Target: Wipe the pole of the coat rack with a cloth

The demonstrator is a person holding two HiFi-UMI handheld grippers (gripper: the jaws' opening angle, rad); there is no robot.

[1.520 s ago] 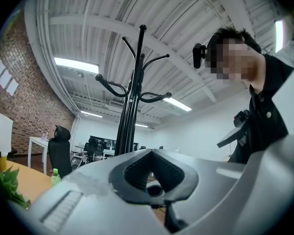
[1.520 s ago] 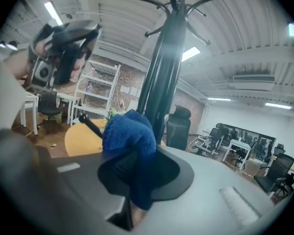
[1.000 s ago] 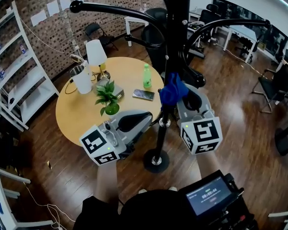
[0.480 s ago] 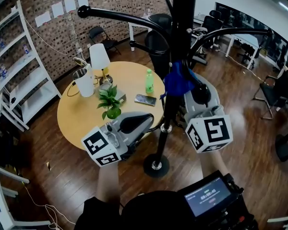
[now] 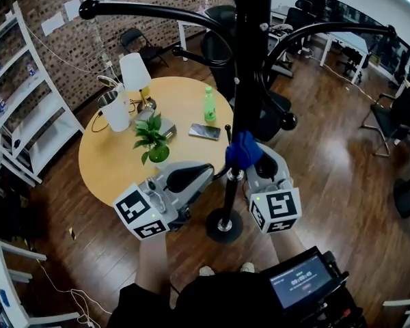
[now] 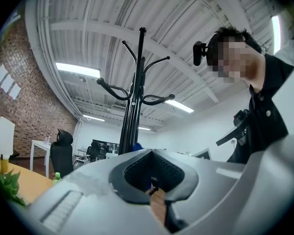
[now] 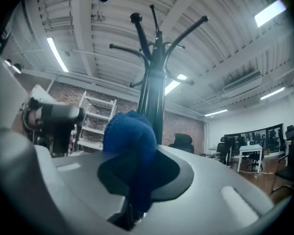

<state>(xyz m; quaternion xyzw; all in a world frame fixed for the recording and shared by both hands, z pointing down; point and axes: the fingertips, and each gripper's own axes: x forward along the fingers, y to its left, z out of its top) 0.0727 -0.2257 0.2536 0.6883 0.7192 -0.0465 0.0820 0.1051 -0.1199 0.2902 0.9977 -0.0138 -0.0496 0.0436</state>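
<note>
The black coat rack pole (image 5: pixel 249 80) rises from its round base (image 5: pixel 223 225) right in front of me. A blue cloth (image 5: pixel 242 150) is pressed against the pole low down, a little above a metal collar. My right gripper (image 5: pixel 251 165) is shut on that cloth, which bulges out of the jaws in the right gripper view (image 7: pixel 131 140), with the pole (image 7: pixel 154 97) just behind it. My left gripper (image 5: pixel 209 172) sits left of the pole, shut with nothing held. In the left gripper view the pole (image 6: pixel 135 102) stands beyond its closed jaws.
A round yellow table (image 5: pixel 106 166) behind the left gripper carries a potted plant (image 5: pixel 152 142), a lamp (image 5: pixel 135 74), a white kettle (image 5: pixel 116 112), a green bottle (image 5: pixel 209 106) and a phone (image 5: pixel 205 132). White shelves (image 5: pixel 27 115) stand at the left. Curved rack arms (image 5: pixel 150 11) spread overhead.
The right gripper went up the pole with the blue cloth, then came down to a lower spot. The left gripper has hardly moved.
</note>
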